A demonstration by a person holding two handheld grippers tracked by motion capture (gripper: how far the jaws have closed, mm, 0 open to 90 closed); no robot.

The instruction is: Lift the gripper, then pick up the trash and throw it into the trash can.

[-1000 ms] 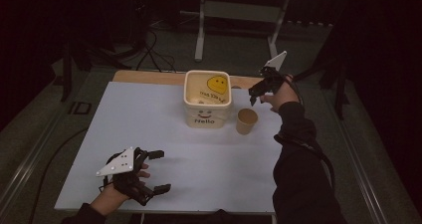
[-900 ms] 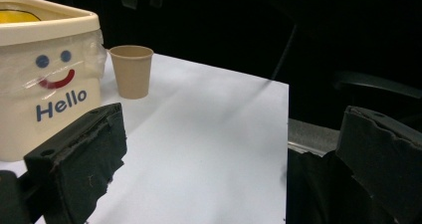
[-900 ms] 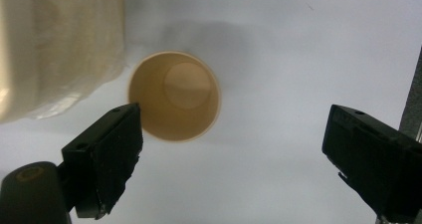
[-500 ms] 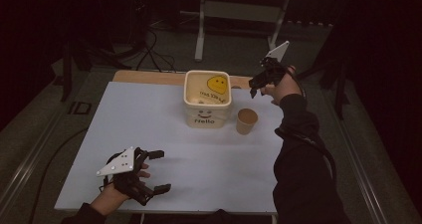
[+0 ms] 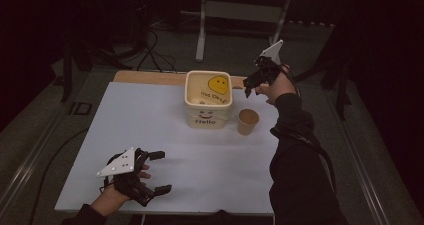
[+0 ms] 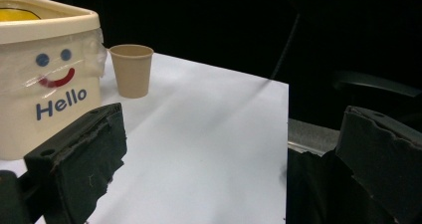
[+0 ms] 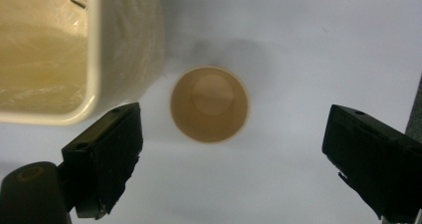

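Dark room all round, with cables and desk legs barely showing behind; what matters sits on my white surface [image 5: 150, 135], which gives the pale things a plain backdrop.

Biggest on it is the cream bin [image 5: 208, 105], lined with a clear bag and printed with a smiling face and "Hello". It stands at the far middle, mouth up, so anything dropped from above would go straight in. Just beside it, on its right and not touching, stands the paper cup [image 5: 248, 121], upright and empty as far as I can see down into it [image 7: 209, 104].

My right gripper [image 5: 256, 80] is raised above the far side of the cup, beside the bin's corner, pointing down, fingers [image 7: 107, 157] spread wide with nothing between them. I judge I hold it so to look straight down on the cup (the rim sits between the two fingers).

My left gripper [image 5: 156, 171] rests low at the near left, well apart from both things, fingers [image 6: 82, 167] wide and empty, out of the way.
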